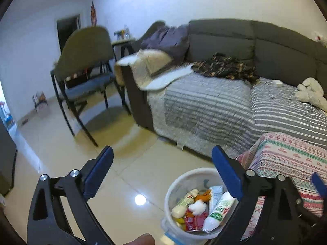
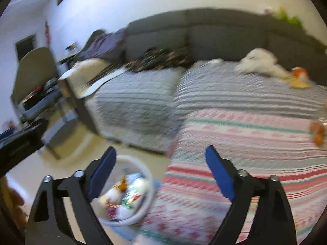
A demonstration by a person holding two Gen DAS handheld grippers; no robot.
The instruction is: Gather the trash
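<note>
A white bin (image 1: 175,183) stands on the tiled floor beside the bed, filled with trash: a white tube with green print (image 1: 219,210), a cream bottle (image 1: 184,204), a red packet (image 1: 196,221) and a white wad. My left gripper (image 1: 161,151) hangs above it, open and empty. My right gripper (image 2: 160,150) is open and empty too, over the edge of the pink patterned blanket (image 2: 245,143), with the bin (image 2: 147,175) under its left finger. Orange items (image 2: 316,132) lie at the blanket's right edge. An orange and yellow piece (image 2: 299,75) lies farther back. The right wrist view is blurred.
A grey corner sofa (image 1: 224,38) carries a striped grey cover (image 1: 204,102), a dark patterned cloth (image 1: 224,67) and a white plush toy (image 1: 310,90). A chair (image 1: 85,61) with black legs stands left of it on the glossy floor (image 1: 122,183). A finger shows at the left wrist view's bottom edge.
</note>
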